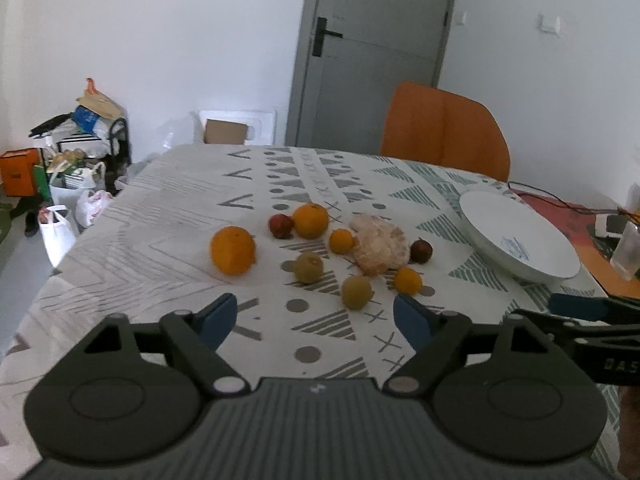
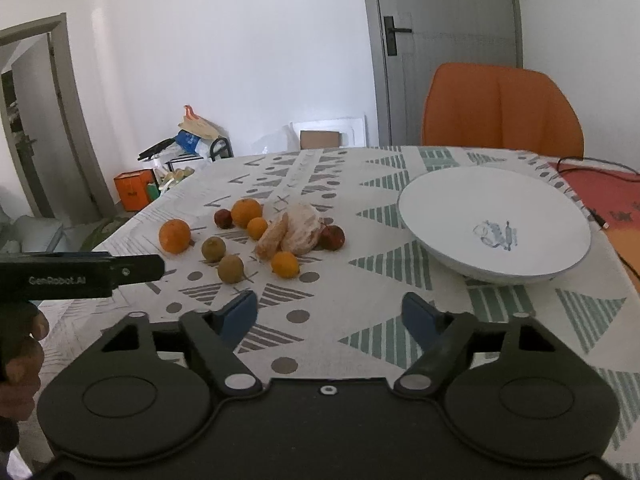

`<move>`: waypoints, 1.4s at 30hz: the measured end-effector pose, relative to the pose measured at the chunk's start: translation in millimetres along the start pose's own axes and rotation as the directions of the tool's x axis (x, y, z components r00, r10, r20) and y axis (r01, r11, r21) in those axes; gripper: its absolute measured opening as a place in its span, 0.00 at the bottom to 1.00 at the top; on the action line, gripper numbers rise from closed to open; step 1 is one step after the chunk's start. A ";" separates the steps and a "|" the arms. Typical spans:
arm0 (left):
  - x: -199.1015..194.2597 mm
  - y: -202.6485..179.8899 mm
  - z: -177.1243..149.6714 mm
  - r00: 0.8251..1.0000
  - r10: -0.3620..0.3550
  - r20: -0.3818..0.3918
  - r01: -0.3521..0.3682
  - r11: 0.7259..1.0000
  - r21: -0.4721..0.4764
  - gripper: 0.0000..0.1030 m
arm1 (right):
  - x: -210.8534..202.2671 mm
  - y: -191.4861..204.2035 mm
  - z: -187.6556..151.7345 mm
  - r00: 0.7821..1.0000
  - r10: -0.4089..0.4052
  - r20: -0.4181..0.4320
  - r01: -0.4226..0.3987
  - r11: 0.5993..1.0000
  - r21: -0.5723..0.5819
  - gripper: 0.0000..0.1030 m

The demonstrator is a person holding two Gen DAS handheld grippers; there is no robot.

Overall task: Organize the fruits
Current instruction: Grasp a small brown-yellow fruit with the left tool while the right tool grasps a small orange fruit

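Note:
Several fruits lie loose on the patterned tablecloth: a large orange, a second orange, two small tangerines, two greenish-brown kiwis, two dark red fruits and a peeled pomelo. An empty white bowl stands to their right; it also shows in the right wrist view. My left gripper is open and empty, just short of the nearest kiwi. My right gripper is open and empty, between the fruits and the bowl.
An orange chair stands behind the table's far edge. A red mat with a black cable lies at the right. A clear glass stands at the far right. Bags and boxes clutter the floor at the left.

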State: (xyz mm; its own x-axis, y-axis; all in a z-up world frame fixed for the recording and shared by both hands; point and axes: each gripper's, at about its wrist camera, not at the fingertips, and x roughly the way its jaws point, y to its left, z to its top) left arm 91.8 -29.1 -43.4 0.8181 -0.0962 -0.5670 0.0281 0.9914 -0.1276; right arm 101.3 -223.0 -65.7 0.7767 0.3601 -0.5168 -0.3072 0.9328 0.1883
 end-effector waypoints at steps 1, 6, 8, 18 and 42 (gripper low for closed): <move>4.0 -1.7 0.6 1.000 -0.004 -0.005 0.004 1.000 0.004 0.76 | 3.6 -0.9 0.2 1.000 0.002 -0.006 -0.002 1.000 0.007 0.68; 22.6 -7.8 3.6 0.999 -0.023 -0.028 0.023 1.000 0.008 0.68 | 20.3 -2.9 3.3 1.000 0.009 -0.018 -0.009 1.000 0.023 0.63; 29.1 -10.2 4.8 0.999 -0.032 -0.038 0.032 0.999 0.012 0.63 | 27.4 -3.6 5.6 1.000 0.017 -0.026 -0.016 0.999 0.031 0.59; 57.9 -21.1 7.4 0.994 -0.072 -0.080 0.074 0.997 0.018 0.50 | 48.8 -4.4 7.2 0.998 0.027 -0.049 -0.026 0.999 0.035 0.52; 52.6 11.9 9.8 0.996 -0.014 -0.083 0.011 0.999 -0.039 0.22 | 81.7 22.1 22.4 0.996 0.065 -0.058 -0.065 0.998 0.004 0.47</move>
State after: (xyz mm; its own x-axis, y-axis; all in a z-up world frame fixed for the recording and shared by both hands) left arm 140.8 -21.5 -66.7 0.7671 -0.1172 -0.6308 0.0147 0.9861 -0.1653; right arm 170.3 -172.7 -85.0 0.7217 0.4186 -0.5513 -0.3546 0.9076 0.2250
